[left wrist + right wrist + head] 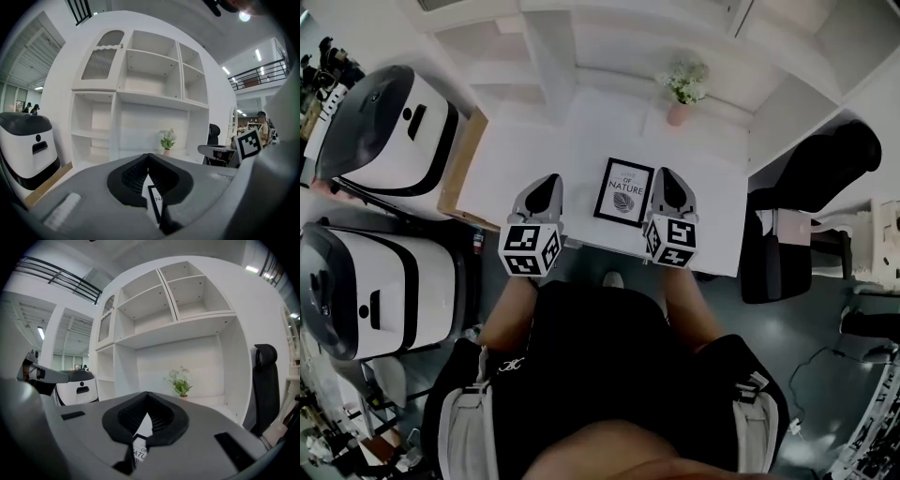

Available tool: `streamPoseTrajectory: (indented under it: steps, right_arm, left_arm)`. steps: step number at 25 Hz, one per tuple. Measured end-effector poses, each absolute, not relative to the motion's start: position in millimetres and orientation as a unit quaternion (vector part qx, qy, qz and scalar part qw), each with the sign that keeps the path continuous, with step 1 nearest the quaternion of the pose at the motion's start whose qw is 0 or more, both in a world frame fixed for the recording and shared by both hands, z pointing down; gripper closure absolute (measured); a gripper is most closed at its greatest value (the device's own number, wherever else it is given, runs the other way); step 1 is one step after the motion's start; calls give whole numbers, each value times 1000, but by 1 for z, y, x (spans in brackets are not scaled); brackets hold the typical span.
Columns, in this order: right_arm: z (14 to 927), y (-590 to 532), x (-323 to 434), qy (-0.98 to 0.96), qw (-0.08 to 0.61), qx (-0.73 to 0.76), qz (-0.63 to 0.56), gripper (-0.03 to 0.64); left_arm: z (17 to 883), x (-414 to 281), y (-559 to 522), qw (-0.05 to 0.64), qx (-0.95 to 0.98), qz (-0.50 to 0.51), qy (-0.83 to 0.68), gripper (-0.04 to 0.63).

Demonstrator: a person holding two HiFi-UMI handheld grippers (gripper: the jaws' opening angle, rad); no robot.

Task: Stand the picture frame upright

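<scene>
A potted plant (682, 89) stands at the back of the white tabletop (525, 169), below open white shelves (154, 89). A black chair (816, 169) sits right; 2 white machines (389, 131) stand left.

Your head view looks steeply down on the desk (534, 159); your gripper views sit low, facing the shelf unit (150, 79). All share the picture frame (623, 192) and potted plant (682, 86).
</scene>
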State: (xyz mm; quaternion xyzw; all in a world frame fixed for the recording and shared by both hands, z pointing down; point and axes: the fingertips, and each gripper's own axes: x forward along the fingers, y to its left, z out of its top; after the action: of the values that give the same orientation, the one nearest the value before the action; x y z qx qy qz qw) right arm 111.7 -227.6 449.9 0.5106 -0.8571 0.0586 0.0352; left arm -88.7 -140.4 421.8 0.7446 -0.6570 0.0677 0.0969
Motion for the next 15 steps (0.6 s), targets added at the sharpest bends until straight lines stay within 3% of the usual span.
streamPoseTrajectory:
  steps: [14, 15]
  right_arm:
    - [466, -271, 119, -810, 44, 578, 85, 612]
    - [466, -273, 119, -813, 41, 574, 91, 567]
  left_arm:
    - [441, -105, -230, 119, 824, 80, -548, 574]
    - [442, -102, -235, 122, 835, 81, -530, 476]
